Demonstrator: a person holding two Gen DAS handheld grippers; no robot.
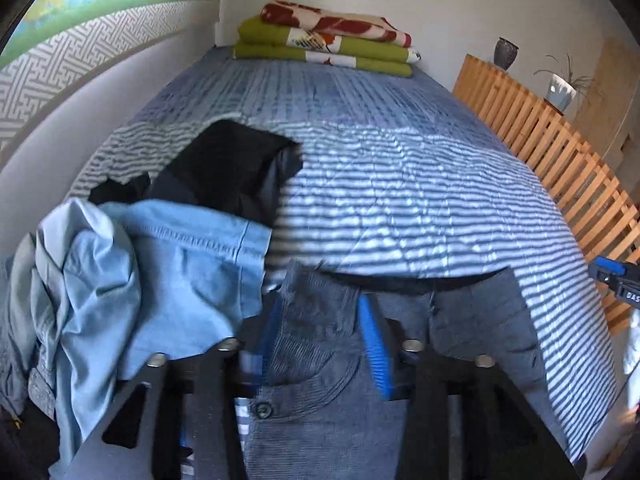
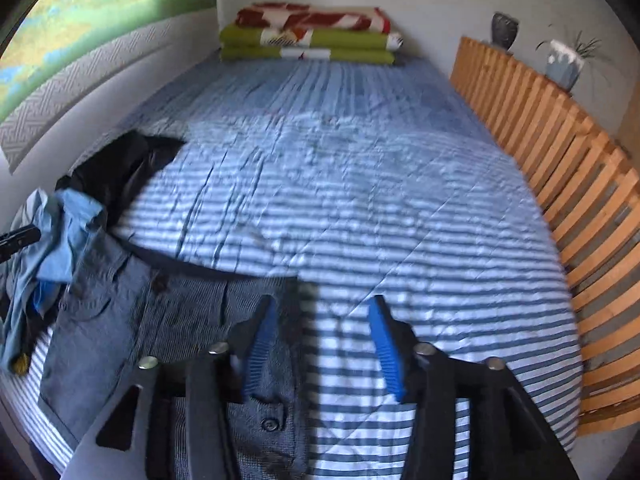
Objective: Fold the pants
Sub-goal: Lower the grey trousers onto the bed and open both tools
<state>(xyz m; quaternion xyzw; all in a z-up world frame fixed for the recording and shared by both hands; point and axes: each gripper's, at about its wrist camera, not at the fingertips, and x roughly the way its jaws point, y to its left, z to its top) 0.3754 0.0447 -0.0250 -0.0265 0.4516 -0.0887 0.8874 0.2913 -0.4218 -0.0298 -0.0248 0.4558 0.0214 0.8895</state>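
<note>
The grey pants (image 1: pixel 316 360) lie on the striped bedspread (image 1: pixel 400 200) at its near edge, waistband turned toward the folded blankets (image 1: pixel 324 40) stacked at the far end of the bed. The left gripper (image 1: pixel 320 344) is over the pants at one end of the waistband, its blue-padded fingers (image 1: pixel 376 352) spread with the fabric, a buttoned pocket flap included, filling the gap between them; the jaws stand apart and have not closed on the cloth, though the pads sit right against it. The right gripper (image 2: pixel 320 344) is at the opposite end of the waistband (image 2: pixel 192 268), jaws spread wide: its one finger (image 2: pixel 260 344) is over the corner of the pants (image 2: pixel 160 320), the other over bare bedspread (image 2: pixel 360 200), and it has hold of nothing. Just beside the pants, toward the wall, sits a crumpled light blue denim garment (image 1: pixel 160 288), and beyond that, still on the bedspread, a heap of black clothing (image 1: pixel 228 168) (the two piles touch). Along the opposite side of the bedspread from those piles runs a wooden slatted rail (image 1: pixel 540 144), with a dark vase (image 1: pixel 506 53) and a potted plant (image 1: pixel 562 90) on the ledge behind it. In the left wrist view, the tip of the right gripper shows at the edge of the frame near the rail.
</note>
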